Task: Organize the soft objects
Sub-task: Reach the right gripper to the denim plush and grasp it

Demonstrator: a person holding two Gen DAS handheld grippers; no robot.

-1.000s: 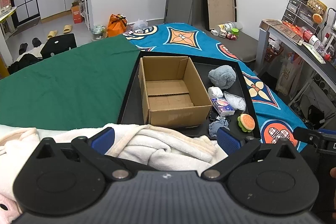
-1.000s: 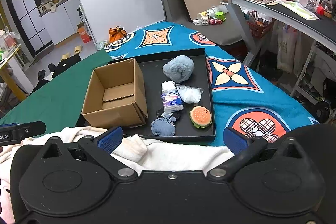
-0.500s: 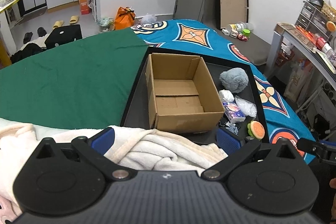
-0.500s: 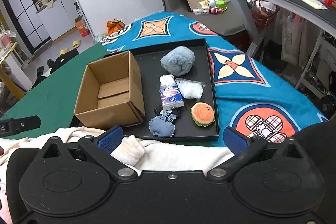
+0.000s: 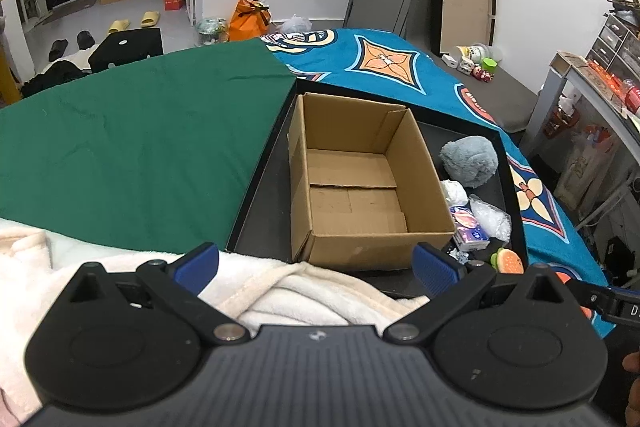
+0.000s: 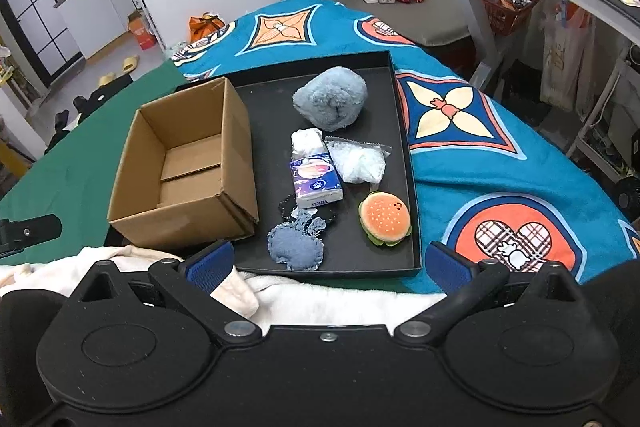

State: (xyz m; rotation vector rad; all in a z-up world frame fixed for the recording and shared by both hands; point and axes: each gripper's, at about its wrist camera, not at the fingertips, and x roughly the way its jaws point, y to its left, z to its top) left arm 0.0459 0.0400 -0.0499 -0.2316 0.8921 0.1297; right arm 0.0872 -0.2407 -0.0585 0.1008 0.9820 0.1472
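Both grippers are hanging spread wide and holding nothing. The left gripper (image 5: 316, 263) is sitting over a white fleece blanket (image 5: 320, 295), just short of the cardboard box (image 5: 360, 183). The right gripper (image 6: 328, 263) is facing the black tray (image 6: 404, 131), where the blue fabric piece (image 6: 296, 247) and burger toy (image 6: 385, 219) are lying nearest its fingertips. The tissue pack (image 6: 316, 183), plastic bag (image 6: 360, 163) and grey fluffy ball (image 6: 331, 98) are lying farther back. The box is sitting open-topped in the tray's left half, close beside the tissue pack.
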